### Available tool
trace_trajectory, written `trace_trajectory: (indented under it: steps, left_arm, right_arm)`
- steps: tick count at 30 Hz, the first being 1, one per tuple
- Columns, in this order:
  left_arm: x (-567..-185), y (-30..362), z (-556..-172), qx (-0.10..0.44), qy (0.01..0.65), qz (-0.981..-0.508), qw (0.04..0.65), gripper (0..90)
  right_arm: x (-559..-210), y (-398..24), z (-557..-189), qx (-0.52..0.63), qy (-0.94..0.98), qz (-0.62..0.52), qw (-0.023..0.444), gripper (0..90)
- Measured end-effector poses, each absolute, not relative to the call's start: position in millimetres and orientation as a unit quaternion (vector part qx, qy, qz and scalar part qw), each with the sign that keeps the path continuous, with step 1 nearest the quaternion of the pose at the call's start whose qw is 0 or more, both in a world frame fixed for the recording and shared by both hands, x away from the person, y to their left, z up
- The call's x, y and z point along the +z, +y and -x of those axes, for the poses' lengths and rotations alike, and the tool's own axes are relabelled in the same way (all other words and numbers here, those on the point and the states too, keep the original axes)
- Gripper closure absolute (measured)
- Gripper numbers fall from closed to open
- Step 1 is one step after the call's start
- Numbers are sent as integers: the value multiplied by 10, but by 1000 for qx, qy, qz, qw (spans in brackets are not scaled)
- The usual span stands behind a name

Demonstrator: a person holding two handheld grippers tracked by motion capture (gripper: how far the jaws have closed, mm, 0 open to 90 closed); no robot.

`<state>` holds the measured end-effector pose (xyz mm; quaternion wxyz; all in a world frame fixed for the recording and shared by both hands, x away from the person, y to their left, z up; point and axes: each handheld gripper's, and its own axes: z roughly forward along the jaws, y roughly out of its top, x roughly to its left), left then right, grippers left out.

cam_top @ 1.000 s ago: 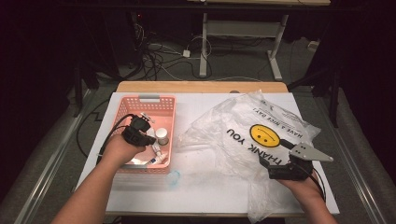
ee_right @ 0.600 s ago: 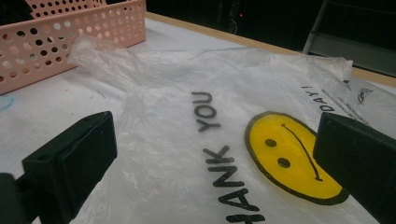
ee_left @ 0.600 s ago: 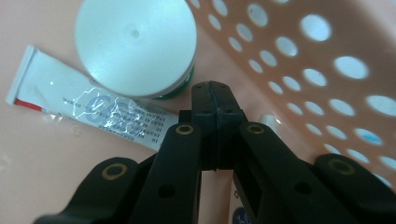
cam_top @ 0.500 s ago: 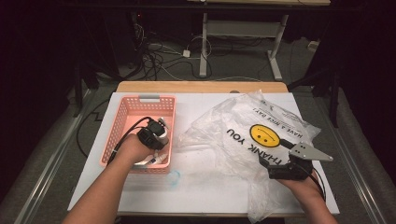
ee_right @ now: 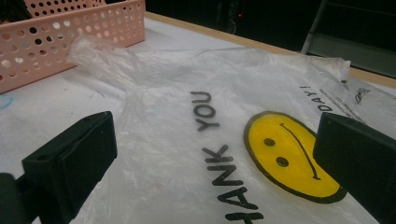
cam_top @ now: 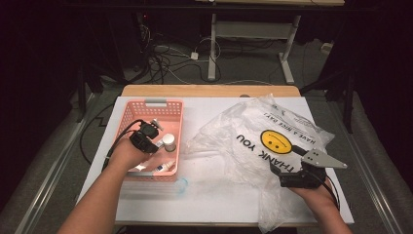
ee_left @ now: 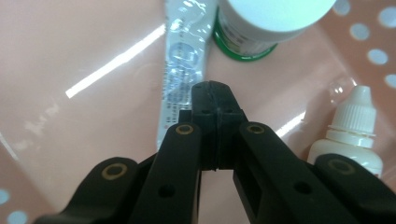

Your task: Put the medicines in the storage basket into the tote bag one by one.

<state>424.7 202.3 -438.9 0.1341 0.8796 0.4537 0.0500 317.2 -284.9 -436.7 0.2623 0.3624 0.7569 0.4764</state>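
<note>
My left gripper (cam_top: 147, 132) is down inside the pink basket (cam_top: 146, 104), and its jaws meet with nothing visible between them (ee_left: 215, 91). Just past the tips lies a clear sealed packet (ee_left: 184, 56). A white-capped bottle with a green label (ee_left: 261, 18) (cam_top: 168, 142) stands beyond it, and a small white dropper bottle (ee_left: 351, 135) (cam_top: 165, 167) is to the side. My right gripper (cam_top: 294, 170) (ee_right: 215, 163) is open wide, low over a clear plastic bag (cam_top: 253, 141) (ee_right: 187, 84) printed with a yellow smiley face and "THANK YOU".
The basket and the bag lie on a white table cover (cam_top: 219, 204) over a wooden table. A small pale bluish round thing (cam_top: 181, 184) sits just in front of the basket. Cables and desk legs (cam_top: 213, 44) stand on the dark floor beyond the far edge.
My left gripper swung right toward the white-capped bottle, then came back left within the basket. The right gripper and the bag have not moved.
</note>
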Motion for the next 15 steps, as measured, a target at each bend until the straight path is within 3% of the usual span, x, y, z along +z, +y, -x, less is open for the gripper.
trace_trajectory:
  steps: [4,10,15]
  left_arm:
    - [-4288,2144,-4233,78,466,-864,171,871]
    - [-4357,2178,-4287,70,470,-861,183,549]
    - [-4472,2141,-4332,53,476,-863,162,476]
  right_arm:
    - [-4360,-2855,-3171,478,754,-364,263,1]
    - [-4365,-2856,-3176,478,754,-364,264,1]
    - [-4367,-2863,-3176,478,753,-365,265,1]
